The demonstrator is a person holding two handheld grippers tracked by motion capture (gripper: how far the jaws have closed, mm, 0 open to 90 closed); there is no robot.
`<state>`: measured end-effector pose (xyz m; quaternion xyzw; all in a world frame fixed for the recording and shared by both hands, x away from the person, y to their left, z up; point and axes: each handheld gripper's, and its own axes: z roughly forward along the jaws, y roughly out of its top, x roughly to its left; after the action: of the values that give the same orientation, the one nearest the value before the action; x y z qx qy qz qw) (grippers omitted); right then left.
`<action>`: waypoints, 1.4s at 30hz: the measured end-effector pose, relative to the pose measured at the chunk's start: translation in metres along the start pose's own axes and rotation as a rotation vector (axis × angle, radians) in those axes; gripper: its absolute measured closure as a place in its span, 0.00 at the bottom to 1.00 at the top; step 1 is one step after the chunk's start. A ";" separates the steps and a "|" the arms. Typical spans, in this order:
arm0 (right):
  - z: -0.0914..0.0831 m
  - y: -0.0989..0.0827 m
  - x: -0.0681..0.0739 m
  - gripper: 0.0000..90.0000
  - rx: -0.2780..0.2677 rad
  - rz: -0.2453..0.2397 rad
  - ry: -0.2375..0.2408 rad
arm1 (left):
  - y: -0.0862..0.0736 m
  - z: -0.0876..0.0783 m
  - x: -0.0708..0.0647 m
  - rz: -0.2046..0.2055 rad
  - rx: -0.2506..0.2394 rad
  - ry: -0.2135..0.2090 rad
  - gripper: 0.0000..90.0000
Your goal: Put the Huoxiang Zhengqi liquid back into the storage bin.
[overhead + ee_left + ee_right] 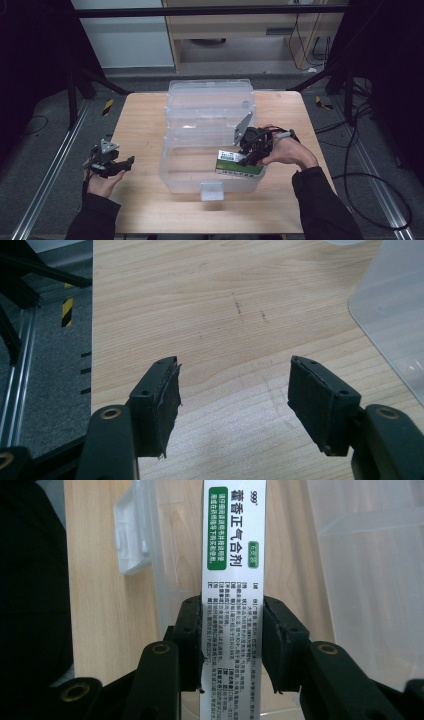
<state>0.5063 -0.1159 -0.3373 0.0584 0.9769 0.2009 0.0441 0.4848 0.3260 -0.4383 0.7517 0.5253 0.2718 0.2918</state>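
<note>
The likeliest trouble, as I judge it, is the medicine box slipping or twisting in the right gripper: the jaws pinch only its narrow faces near one end, so most of its length sticks out past the pads, and a knock against the wall of the clear plastic bin could lever it askew or pull it free. A second risk is the bin itself shifting on the wooden table if the box catches its rim, since nothing steadies it (the left gripper is well apart from the bin, hovering over bare wood near the table's left edge). In the high view the box, white with a green band, sits at the near right corner of the open bin, about level with the rim, with the lid laid back behind; whether it has touched the bin's floor I cannot tell. In the right gripper view the box runs straight up between the two black pads, clamped on both sides, its printed face toward the camera and its far end over the bin's interior. The left gripper's jaws stand wide apart with nothing between them.
</note>
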 end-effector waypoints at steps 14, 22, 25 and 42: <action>0.022 0.002 0.000 0.71 0.057 -0.079 0.026 | 0.000 0.001 0.000 0.002 0.002 -0.001 0.41; 0.030 0.004 0.002 0.71 0.091 -0.094 0.029 | -0.001 0.002 0.000 0.003 0.006 0.000 0.41; 0.035 0.005 0.002 0.71 0.113 -0.103 0.034 | -0.001 0.001 0.000 0.003 0.004 -0.001 0.41; 0.053 0.001 0.005 0.70 0.143 -0.112 0.024 | -0.001 0.002 0.000 0.003 0.008 0.001 0.41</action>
<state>0.5068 -0.0938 -0.3862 0.0040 0.9909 0.1286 0.0394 0.4859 0.3258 -0.4407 0.7535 0.5254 0.2705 0.2881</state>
